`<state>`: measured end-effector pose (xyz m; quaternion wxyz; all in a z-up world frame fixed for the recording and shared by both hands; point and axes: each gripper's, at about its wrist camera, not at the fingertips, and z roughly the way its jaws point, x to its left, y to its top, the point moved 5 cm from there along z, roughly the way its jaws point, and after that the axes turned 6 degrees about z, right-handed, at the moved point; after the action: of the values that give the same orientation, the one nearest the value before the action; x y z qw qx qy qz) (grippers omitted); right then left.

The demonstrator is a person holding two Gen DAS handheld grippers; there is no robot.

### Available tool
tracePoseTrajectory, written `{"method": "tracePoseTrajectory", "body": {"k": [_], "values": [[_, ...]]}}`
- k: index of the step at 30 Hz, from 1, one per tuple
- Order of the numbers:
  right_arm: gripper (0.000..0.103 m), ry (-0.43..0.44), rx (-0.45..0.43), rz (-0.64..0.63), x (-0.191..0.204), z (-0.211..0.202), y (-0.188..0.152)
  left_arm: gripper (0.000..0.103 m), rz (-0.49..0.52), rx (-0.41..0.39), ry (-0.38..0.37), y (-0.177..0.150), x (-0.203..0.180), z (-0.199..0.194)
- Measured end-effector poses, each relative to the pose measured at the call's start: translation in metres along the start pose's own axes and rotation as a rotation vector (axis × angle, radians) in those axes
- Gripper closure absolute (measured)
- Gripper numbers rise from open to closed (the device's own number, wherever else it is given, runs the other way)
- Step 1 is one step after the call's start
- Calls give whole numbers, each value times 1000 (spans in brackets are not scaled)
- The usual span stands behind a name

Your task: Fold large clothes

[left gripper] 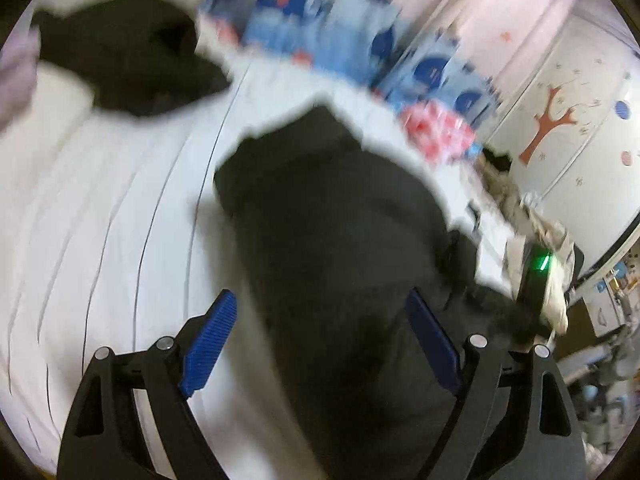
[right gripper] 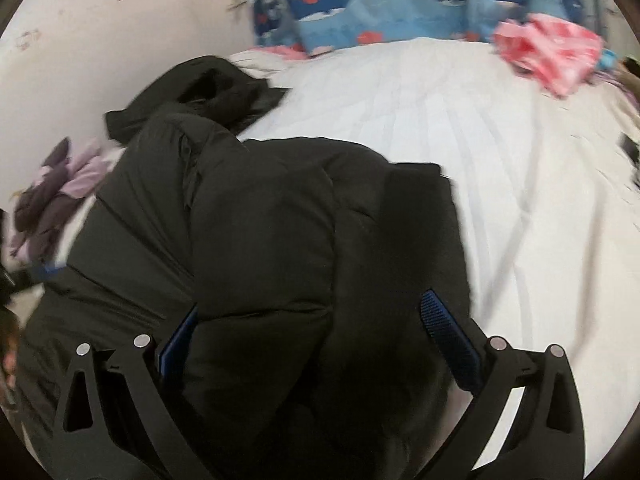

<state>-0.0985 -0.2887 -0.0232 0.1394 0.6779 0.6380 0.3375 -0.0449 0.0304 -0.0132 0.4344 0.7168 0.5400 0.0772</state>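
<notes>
A large black puffer jacket (right gripper: 260,220) lies bunched on the white bed (right gripper: 500,160). In the right wrist view its bulk swells up between my right gripper's (right gripper: 314,340) wide-spread jaws. The left pad (right gripper: 176,344) is half hidden against the fabric and the right pad's (right gripper: 452,344) face shows bare. The left wrist view is blurred. There the jacket (left gripper: 340,220) spreads under my left gripper (left gripper: 322,340), which stands open above it with nothing gripped. A second black heap (left gripper: 128,64) lies at the far left; whether it belongs to the jacket I cannot tell.
Blue whale-print pillows (right gripper: 332,12) line the head of the bed, with a pink-red cloth (right gripper: 548,52) beside them. A lilac and dark garment (right gripper: 52,196) lies at the left edge by the wall. A device with a green light (left gripper: 540,264) sits off the bed's right side.
</notes>
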Motion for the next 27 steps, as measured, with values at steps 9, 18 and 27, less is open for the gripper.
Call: {"method": "tracePoseTrajectory", "body": {"k": [9, 18, 27], "values": [[6, -44, -6, -69, -2, -24, 27, 19, 116, 124, 34, -3, -36, 85], [6, 54, 145, 111, -54, 38, -8, 19, 211, 148, 47, -11, -41, 97], [6, -34, 15, 3, -45, -11, 64, 19, 185, 116, 22, 12, -51, 69]]}}
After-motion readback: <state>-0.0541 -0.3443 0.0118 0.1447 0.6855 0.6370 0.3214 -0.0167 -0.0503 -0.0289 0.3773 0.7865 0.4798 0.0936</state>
